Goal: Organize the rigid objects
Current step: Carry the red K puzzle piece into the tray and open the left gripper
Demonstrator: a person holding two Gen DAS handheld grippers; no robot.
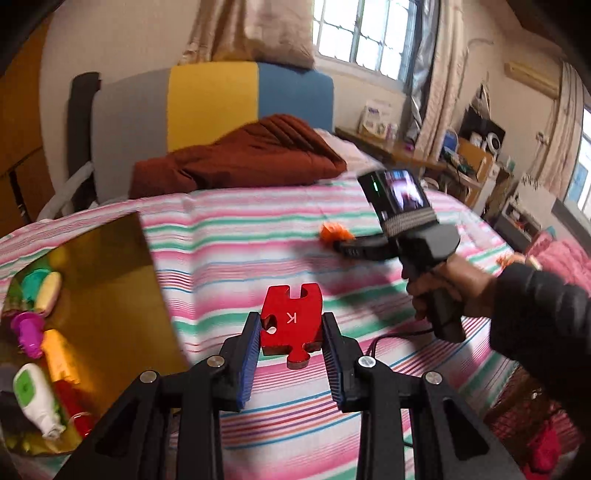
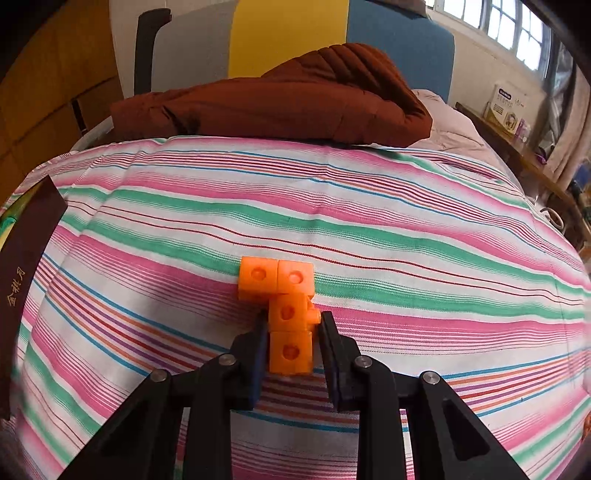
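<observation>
Left claw (image 1: 291,325) grips red puzzle piece (image 1: 291,325)

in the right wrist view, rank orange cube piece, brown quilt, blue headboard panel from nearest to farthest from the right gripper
1. Orange cube piece: between the right gripper fingers, lying on the striped sheet.
2. Brown quilt: bunched at the head of the bed, beyond the sheet.
3. Blue headboard panel: upright behind the quilt, toward the right.

Striped bed (image 2: 332,221) (sunlit window (image 1: 364,33))
</observation>
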